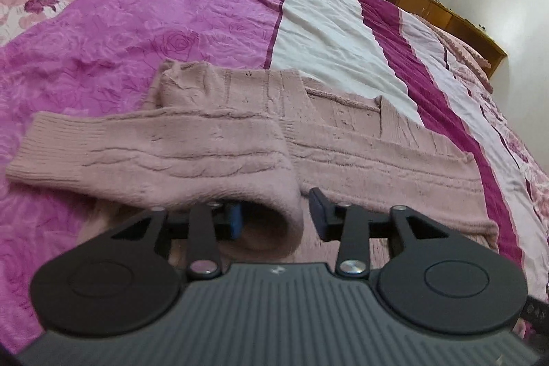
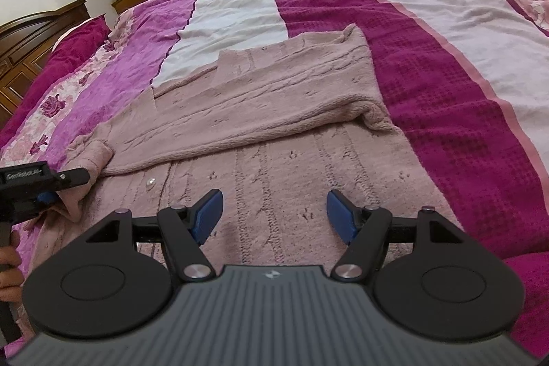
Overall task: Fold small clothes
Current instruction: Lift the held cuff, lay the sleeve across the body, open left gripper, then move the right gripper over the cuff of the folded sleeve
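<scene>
**Pink knit half-folded, sleeve slipping free on the left**

Pink cable-knit wool is lying spread across the bed (image 2: 429, 64), a small cardigan (image 2: 274, 112) with its upper part already doubled over the buttoned front. On the left, the left hand-held gripper (image 1: 274, 215) is sitting partly open around the curled fold of the sleeve (image 1: 154, 156); its jaws are standing apart, one pad tucked behind the cloth, neither pressing, so nothing is gripped. To the right, the right hand-held gripper (image 2: 274, 216) is hovering wide over the lower front of the cardigan, holding nothing.

Judging from here, the sleeve is looking likely to spring back or bunch, since the thick knit is rolling at the fold rather than lying flat. A pad could also be catching in the loose knit as it pulls away, dragging the layer askew. The soft quilt underneath may be shifting with any tug.

No containers are showing in either view.
</scene>
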Motion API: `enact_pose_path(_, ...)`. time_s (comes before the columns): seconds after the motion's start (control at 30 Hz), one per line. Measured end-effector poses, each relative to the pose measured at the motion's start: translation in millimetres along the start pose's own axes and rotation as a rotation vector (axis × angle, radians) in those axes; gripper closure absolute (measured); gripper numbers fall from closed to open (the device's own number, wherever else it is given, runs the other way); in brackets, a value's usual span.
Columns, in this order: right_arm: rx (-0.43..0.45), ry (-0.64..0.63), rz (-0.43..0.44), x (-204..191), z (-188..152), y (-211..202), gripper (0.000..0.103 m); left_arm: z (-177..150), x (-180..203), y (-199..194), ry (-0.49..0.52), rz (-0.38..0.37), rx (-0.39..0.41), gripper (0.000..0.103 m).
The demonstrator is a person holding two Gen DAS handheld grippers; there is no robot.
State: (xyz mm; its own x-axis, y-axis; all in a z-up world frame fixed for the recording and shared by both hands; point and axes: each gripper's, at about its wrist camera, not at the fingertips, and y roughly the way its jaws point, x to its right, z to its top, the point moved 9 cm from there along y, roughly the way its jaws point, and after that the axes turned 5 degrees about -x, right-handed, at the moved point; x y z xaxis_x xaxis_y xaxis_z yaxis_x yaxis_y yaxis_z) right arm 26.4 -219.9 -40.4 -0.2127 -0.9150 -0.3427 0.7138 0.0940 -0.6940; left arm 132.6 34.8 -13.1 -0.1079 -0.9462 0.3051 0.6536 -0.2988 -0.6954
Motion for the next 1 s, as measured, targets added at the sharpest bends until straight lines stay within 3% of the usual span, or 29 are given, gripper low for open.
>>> enact_pose_path(0.1,-0.010,-0.015,0.021,-10.3,2.0,2.6,0.029,-4.4,-4.2,-14.2,0.017,0.023,0.000,0.051)
enact_pose_path(0.27,-0.032,-0.086,0.084,-45.3,11.2,8.5,0.029,-12.6,-21.0,-39.0,0.002,0.059,0.011,0.051)
enact_pose_path(0.47,-0.095,-0.154,0.190,-102.2,26.9,28.0,0.029,-17.6,-50.4,-54.9,0.003,0.157,0.029,0.051)
enact_pose_path(0.77,-0.179,-0.217,0.280,-183.6,45.4,70.3,0.029,-18.4,-84.8,-48.5,-0.014,0.255,0.025,0.051)
enact_pose_path(1.0,-0.254,-0.239,0.321,-221.7,45.0,111.7,0.031,-15.2,-100.8,-32.9,-0.023,0.301,0.029,0.051)
